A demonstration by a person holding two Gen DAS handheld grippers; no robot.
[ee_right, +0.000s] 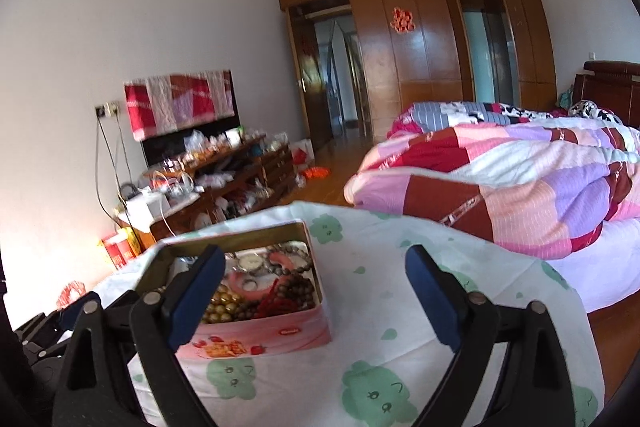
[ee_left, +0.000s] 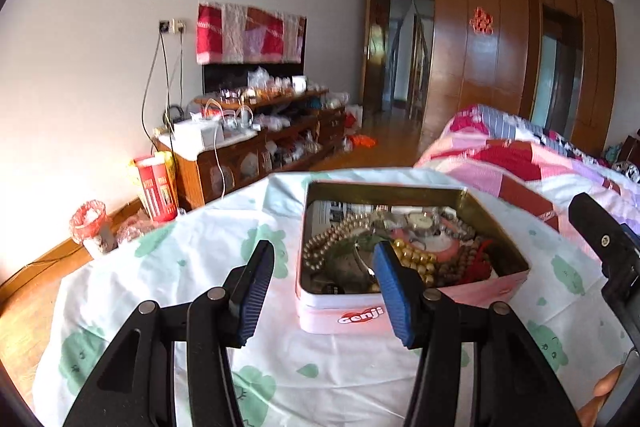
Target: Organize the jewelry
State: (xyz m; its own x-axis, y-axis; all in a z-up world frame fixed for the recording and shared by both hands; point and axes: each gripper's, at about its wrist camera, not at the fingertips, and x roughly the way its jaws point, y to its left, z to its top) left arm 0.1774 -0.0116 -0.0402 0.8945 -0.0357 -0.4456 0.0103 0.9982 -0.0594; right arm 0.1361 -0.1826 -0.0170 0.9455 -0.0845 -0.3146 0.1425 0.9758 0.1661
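Observation:
An open pink tin (ee_left: 332, 307) marked "Genji" stands on a white cloth with green prints (ee_left: 320, 375). It holds a pearl string (ee_left: 332, 239), gold beads (ee_left: 416, 261), dark wooden beads, a red cord (ee_left: 480, 263) and a watch (ee_left: 420, 221). My left gripper (ee_left: 324, 255) hovers in front of the tin's near left corner, jaws apart and empty. The right gripper (ee_right: 316, 259) is wide open over the cloth, just right of the tin (ee_right: 280, 335), and holds nothing. Its left finger hides part of the tin's contents.
A pink and red patchwork quilt (ee_right: 500, 187) lies on the bed to the right. A cluttered wooden cabinet (ee_left: 260, 143) stands along the left wall. The clothed surface drops off beyond the tin. A person's fingers (ee_left: 604, 387) show at the lower right.

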